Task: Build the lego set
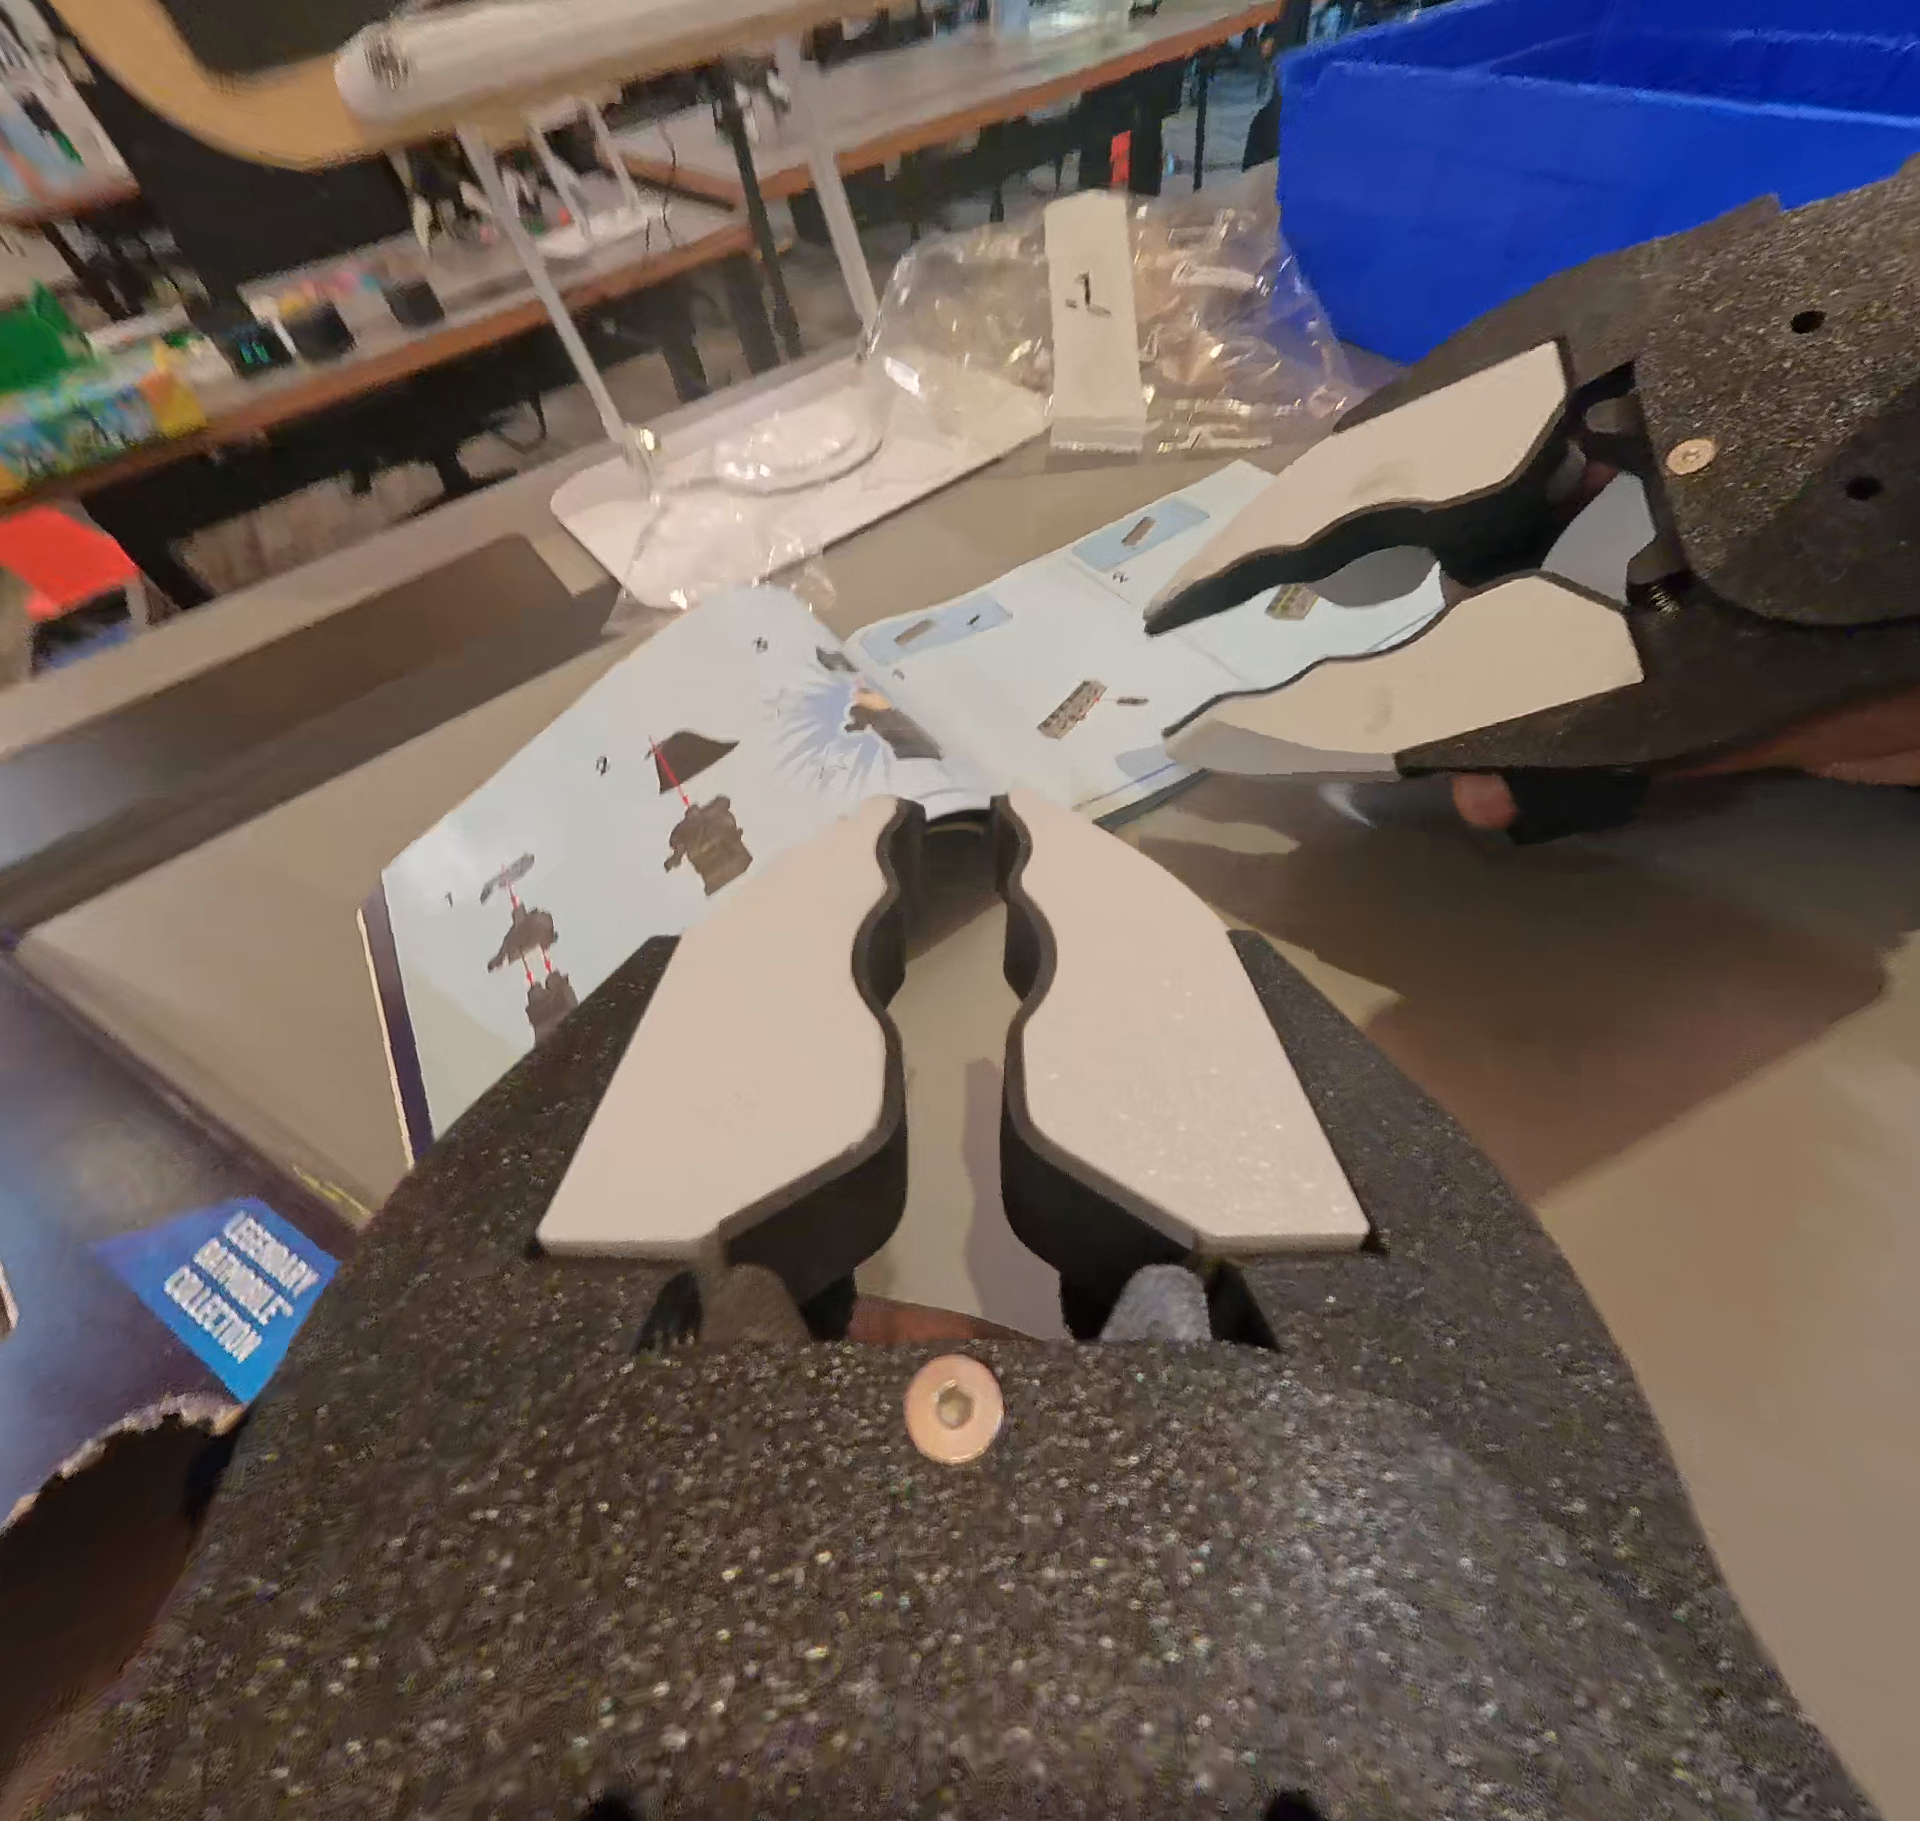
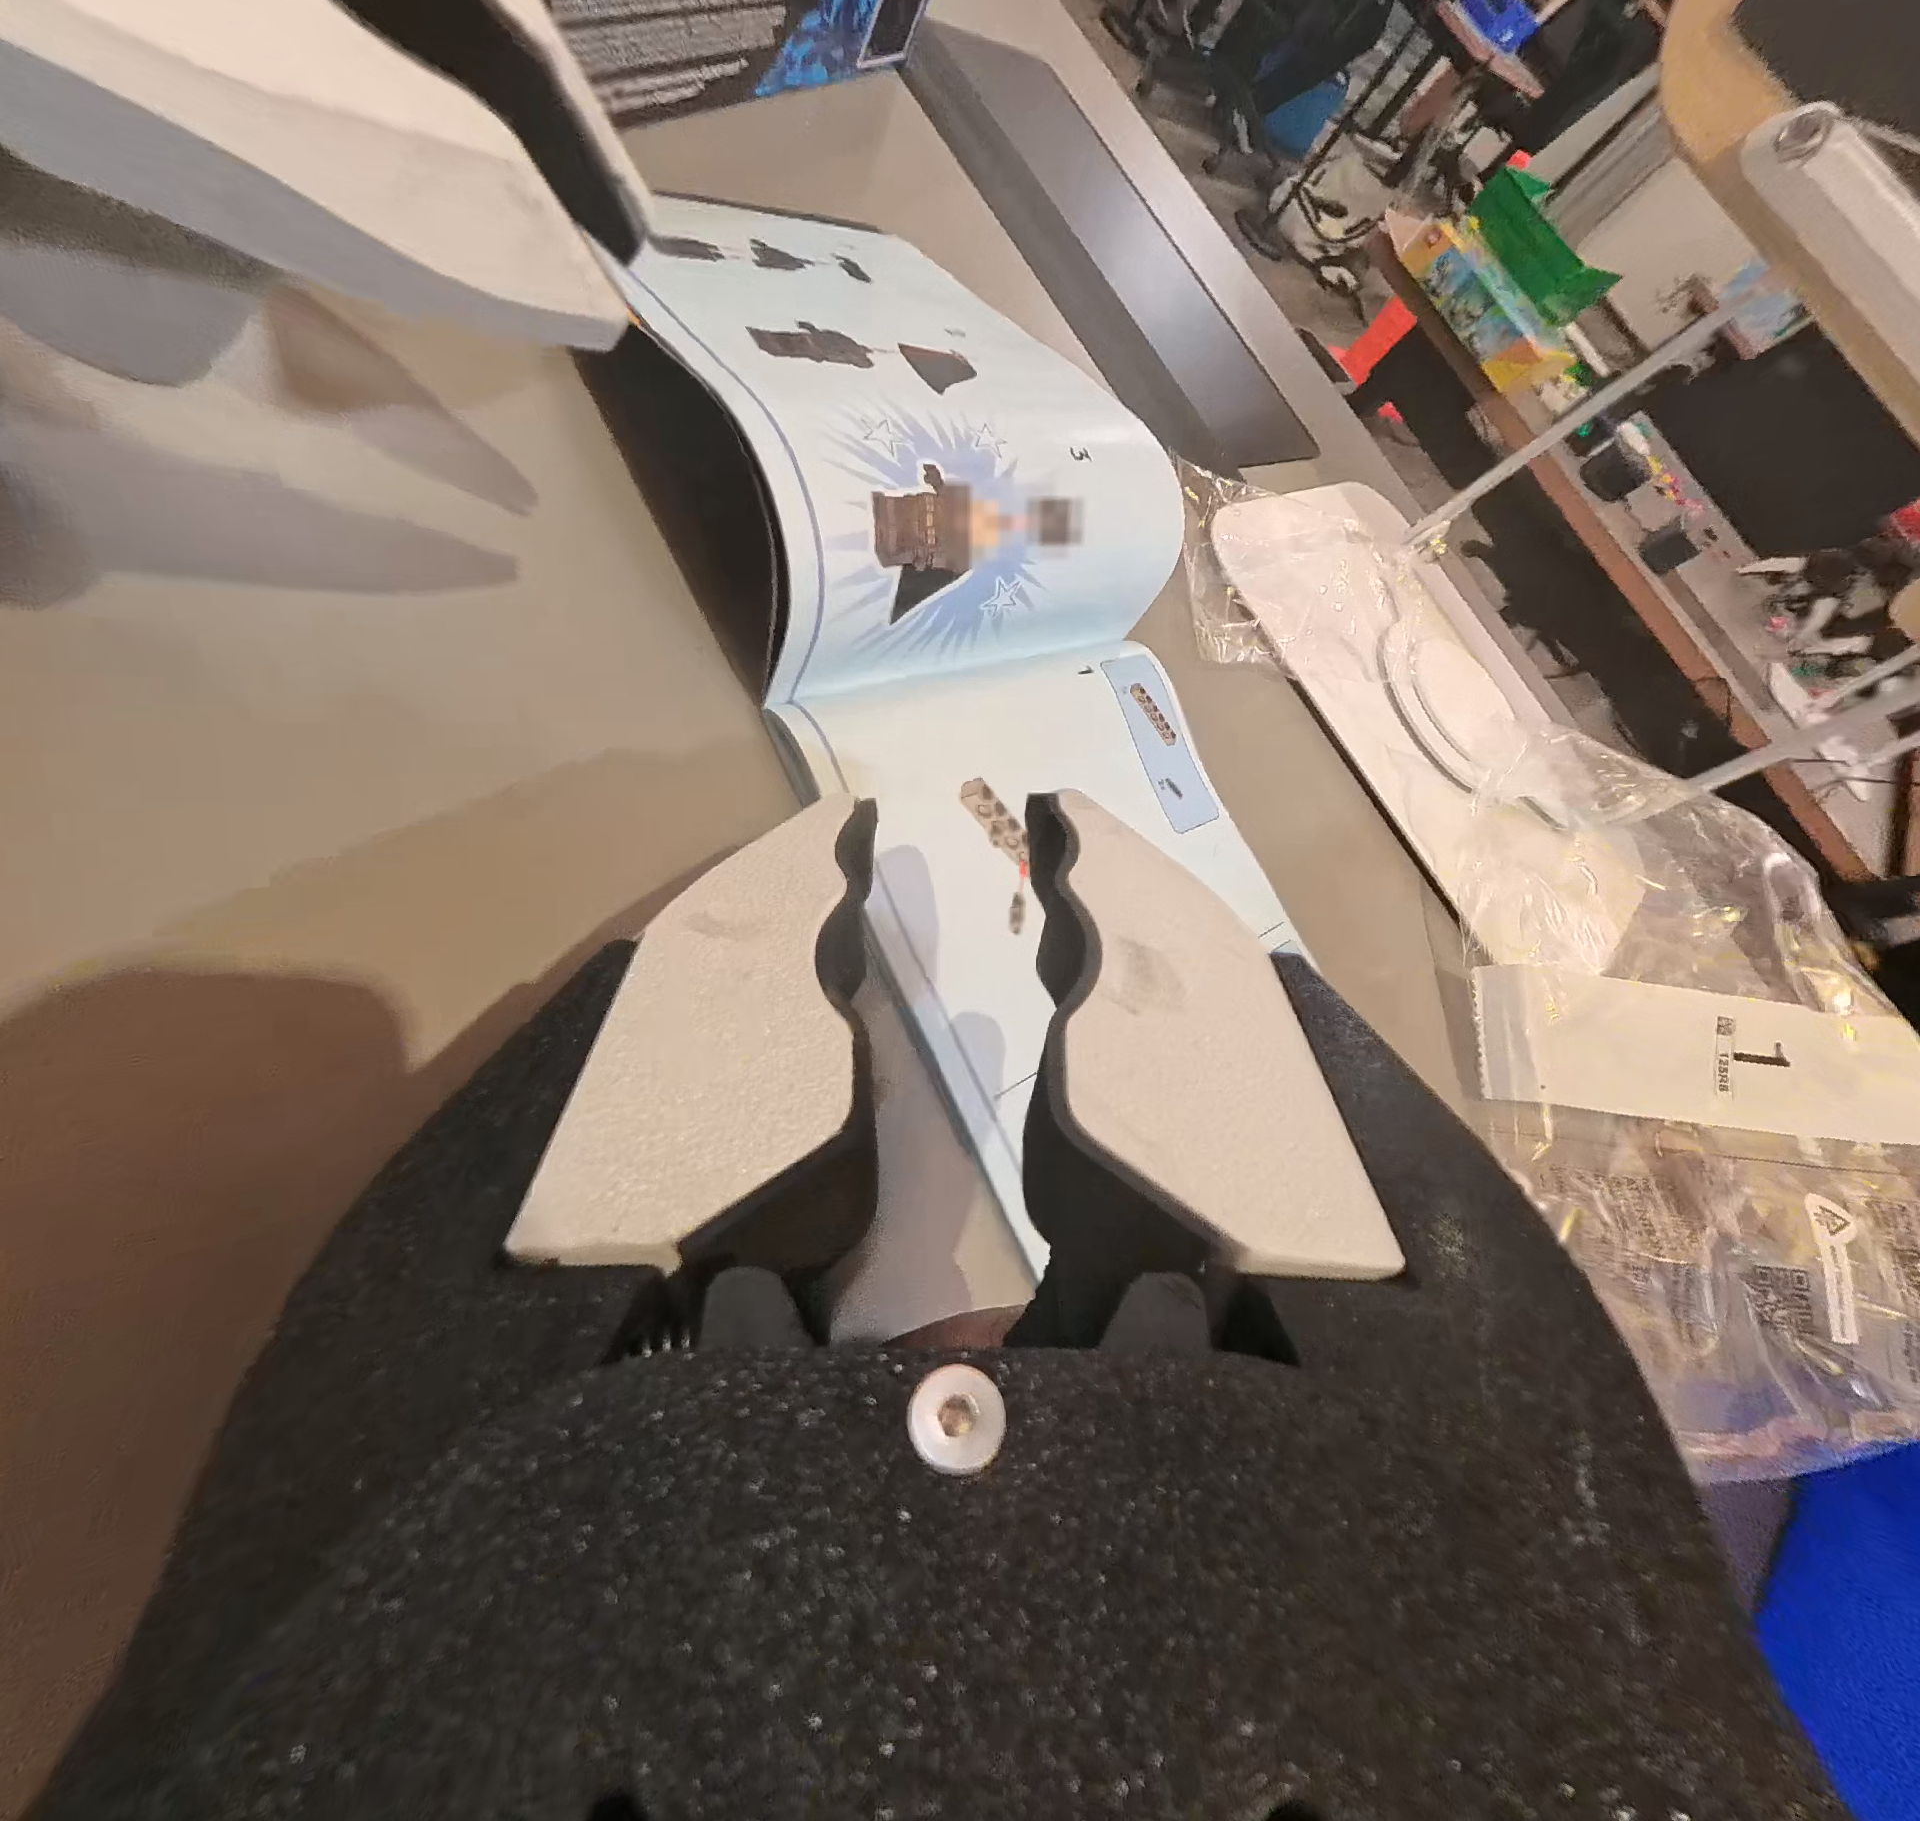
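An open light-blue instruction booklet (image 1: 644,795) lies on the grey table (image 1: 1558,1200). My left gripper (image 1: 956,810) has its fingertips at the near edge of the left page, which curls up off the table. Its fingers stand a little apart and nothing is pinched between them. In the right wrist view the booklet (image 2: 987,545) shows that page arched up, with the left gripper (image 2: 618,285) at its raised edge. My right gripper (image 2: 948,805) is open and empty, hovering over the flat right page. It also shows in the left wrist view (image 1: 1164,675).
A dark blue box (image 1: 125,1252) lies at the left. Clear plastic bags (image 1: 1039,348) and a white stand base (image 1: 748,493) lie beyond the booklet. A blue bin (image 1: 1558,140) stands at the right. A dark flat slab (image 2: 1122,244) lies by the table's far edge. Tip to tip, the grippers are about 9 cm apart.
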Motion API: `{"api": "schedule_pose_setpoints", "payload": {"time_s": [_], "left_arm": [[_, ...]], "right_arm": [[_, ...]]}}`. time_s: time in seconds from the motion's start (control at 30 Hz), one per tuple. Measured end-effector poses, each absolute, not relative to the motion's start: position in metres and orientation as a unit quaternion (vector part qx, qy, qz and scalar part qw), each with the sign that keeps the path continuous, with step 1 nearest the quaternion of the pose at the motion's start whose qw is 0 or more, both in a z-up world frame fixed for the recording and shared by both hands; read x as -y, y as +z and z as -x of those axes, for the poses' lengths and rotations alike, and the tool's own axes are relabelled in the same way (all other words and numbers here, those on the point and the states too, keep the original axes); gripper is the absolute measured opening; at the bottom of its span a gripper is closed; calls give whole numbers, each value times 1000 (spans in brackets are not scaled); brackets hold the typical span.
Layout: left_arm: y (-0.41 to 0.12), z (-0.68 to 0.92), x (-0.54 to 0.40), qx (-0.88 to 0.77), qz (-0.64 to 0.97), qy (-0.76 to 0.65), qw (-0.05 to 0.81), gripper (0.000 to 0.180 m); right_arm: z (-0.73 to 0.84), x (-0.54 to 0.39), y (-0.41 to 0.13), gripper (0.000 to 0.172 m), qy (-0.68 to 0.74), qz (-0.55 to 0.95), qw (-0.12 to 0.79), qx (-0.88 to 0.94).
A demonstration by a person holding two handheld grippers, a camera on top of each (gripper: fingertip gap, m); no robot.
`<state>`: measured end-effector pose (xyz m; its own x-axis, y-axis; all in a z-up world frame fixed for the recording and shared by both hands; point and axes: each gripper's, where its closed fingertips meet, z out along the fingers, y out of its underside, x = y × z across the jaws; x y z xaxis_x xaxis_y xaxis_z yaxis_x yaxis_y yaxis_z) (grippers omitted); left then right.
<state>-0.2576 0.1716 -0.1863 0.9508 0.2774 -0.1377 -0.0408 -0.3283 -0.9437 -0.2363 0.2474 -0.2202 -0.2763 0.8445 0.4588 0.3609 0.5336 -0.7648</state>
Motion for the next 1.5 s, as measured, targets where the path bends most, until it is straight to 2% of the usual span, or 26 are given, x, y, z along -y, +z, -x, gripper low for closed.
{"api": "schedule_pose_setpoints", "payload": {"time_s": [0.43,0.67,0.83,1.0,1.13,1.23,1.37,1.5], "left_arm": [[-131,216,-215,125,681,66,719,15],[-149,193,-240,44,716,97,690,15],[-149,190,-240,47,717,56,693,17],[-152,175,-230,29,726,25,687,22],[-152,166,-220,12,726,32,687,22],[-155,161,-220,12,733,28,679,22],[-159,155,-224,-2,745,36,666,23],[-162,155,-226,-4,751,43,659,23]], "right_arm": [[165,-257,-212,29,364,394,376,756],[123,-245,-205,25,412,379,355,749],[121,-243,-206,25,380,372,395,749],[121,-246,-203,32,351,366,440,741],[105,-259,-189,37,340,372,421,755],[74,-294,-152,37,307,354,403,786],[45,-407,-112,38,164,342,414,828],[30,-522,-140,50,40,401,293,867]]}}
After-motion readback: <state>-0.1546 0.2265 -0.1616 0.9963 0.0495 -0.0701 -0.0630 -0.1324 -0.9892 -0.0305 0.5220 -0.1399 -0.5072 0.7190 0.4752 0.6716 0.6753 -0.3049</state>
